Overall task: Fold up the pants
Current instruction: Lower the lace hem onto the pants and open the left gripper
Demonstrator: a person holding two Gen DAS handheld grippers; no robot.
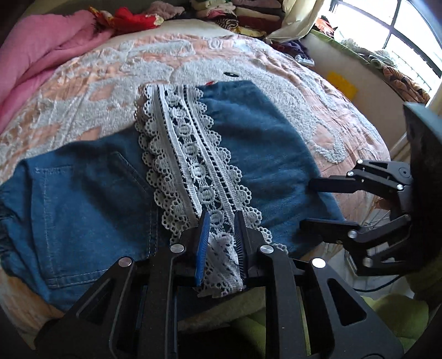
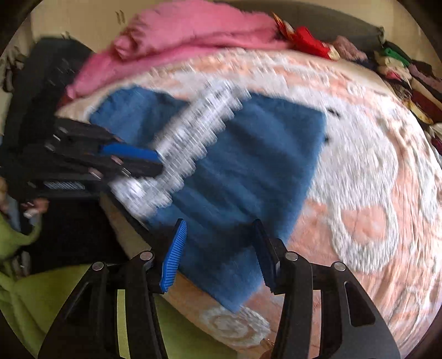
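Observation:
Blue denim pants point(image 1: 91, 204) with a white lace hem band point(image 1: 190, 165) lie folded over on the bed; the folded-over leg point(image 1: 262, 154) lies to the right of the lace. My left gripper point(image 1: 221, 218) has its jaws narrowly apart around the near end of the lace, which lies between the pads. My right gripper point(image 1: 309, 203) is open and empty at the right edge of the folded leg. In the blurred right wrist view the pants point(image 2: 243, 176) lie ahead, the right gripper point(image 2: 219, 227) is open over their near corner, and the left gripper point(image 2: 157, 163) is at the lace point(image 2: 193, 132).
The pants lie on a peach-and-white textured bedspread point(image 1: 276, 74). A pink blanket point(image 1: 41, 55) is at the far left, piles of clothes point(image 1: 234, 13) at the back. A window point(image 1: 400, 27) is at the right. Green cloth point(image 2: 27, 290) is below the bed edge.

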